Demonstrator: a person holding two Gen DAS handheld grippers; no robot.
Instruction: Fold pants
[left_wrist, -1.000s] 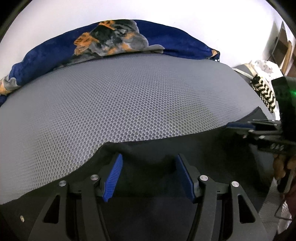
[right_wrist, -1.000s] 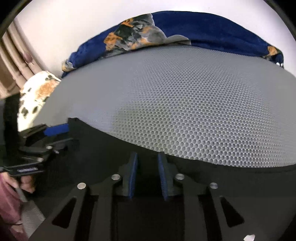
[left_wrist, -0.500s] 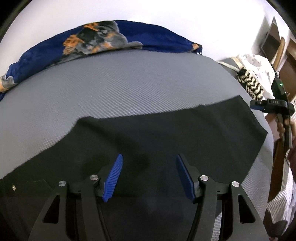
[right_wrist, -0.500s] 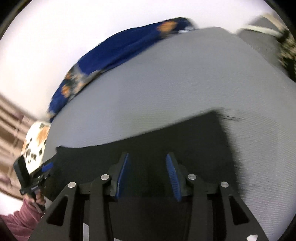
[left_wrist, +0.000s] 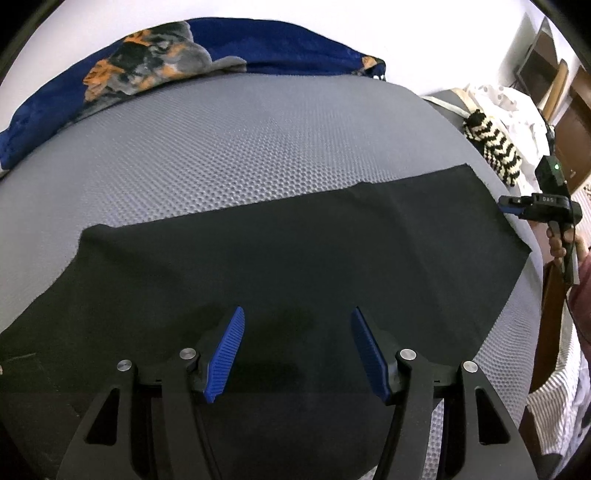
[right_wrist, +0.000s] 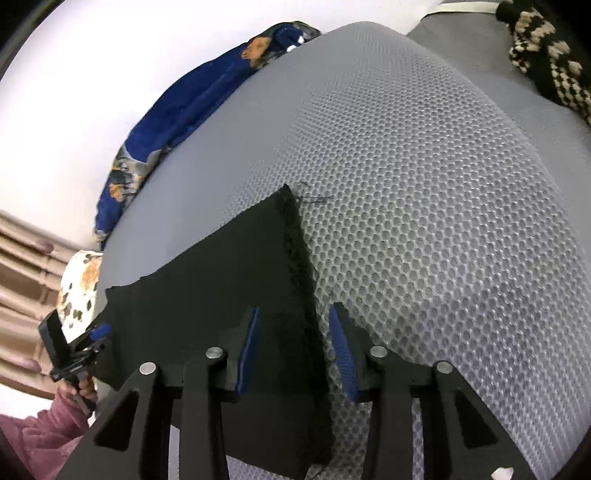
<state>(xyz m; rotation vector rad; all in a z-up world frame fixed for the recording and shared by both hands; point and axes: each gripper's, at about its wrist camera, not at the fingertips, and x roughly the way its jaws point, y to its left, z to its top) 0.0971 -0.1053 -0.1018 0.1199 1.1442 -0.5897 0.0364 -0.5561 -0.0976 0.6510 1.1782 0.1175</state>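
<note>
Pants (left_wrist: 295, 266) flat on grey mesh bed (left_wrist: 221, 155). Left gripper (left_wrist: 297, 350) jaws apart, empty, over the cloth. Right gripper (right_wrist: 293, 350) just narrowing, straddling the hem, not pinching. Blue blanket (left_wrist: 258, 48) at 12 o'clock.

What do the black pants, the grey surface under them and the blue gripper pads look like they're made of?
Black pants: soft matte woven or knit fabric, lying limp, with a frayed stitched hem. Grey surface: honeycomb mesh textile, slightly sheeny, probably a padded mattress cover. Pads of the left gripper: ribbed blue rubber or plastic; which one is unclear.
</note>
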